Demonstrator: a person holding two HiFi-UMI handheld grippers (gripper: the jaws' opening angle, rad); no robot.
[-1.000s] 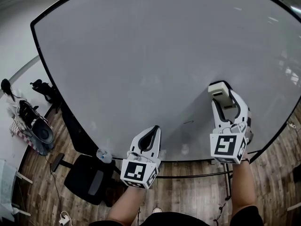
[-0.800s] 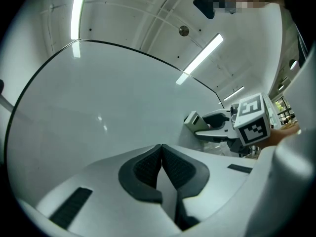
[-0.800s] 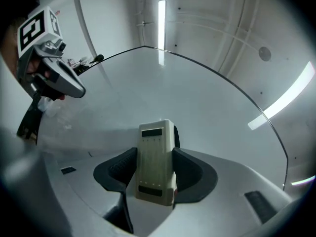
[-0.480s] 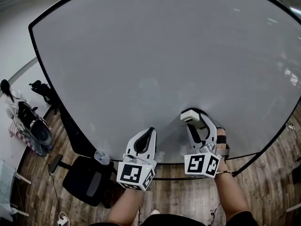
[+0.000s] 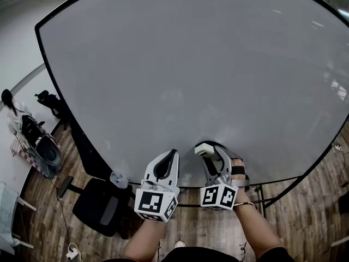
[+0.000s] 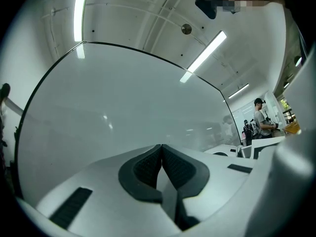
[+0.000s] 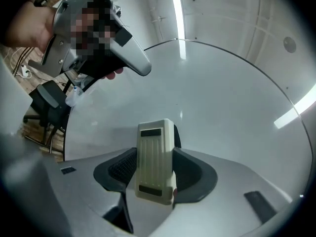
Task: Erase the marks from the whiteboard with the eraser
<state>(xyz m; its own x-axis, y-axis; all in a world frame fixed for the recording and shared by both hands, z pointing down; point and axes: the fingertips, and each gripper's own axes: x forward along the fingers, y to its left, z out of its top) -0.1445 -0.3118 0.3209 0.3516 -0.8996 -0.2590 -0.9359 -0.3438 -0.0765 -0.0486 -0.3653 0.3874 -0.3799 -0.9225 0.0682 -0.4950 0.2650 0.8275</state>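
In the head view, the right gripper [image 5: 209, 151] sits at the lower centre and hides most of the eraser [image 5: 205, 148], so contact with the whiteboard [image 5: 180, 75] cannot be judged. The right gripper view shows it plainly: jaws clamped on the cream eraser [image 7: 155, 159], which stands upright between them. The left gripper [image 5: 166, 165] is beside it. Its own view shows its jaws pressed together with nothing between them, and a person [image 6: 260, 117] at the right edge.

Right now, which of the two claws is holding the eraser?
The right claw: its jaws are clamped on the cream eraser. The left claw beside it is shut, with nothing between its jaws.
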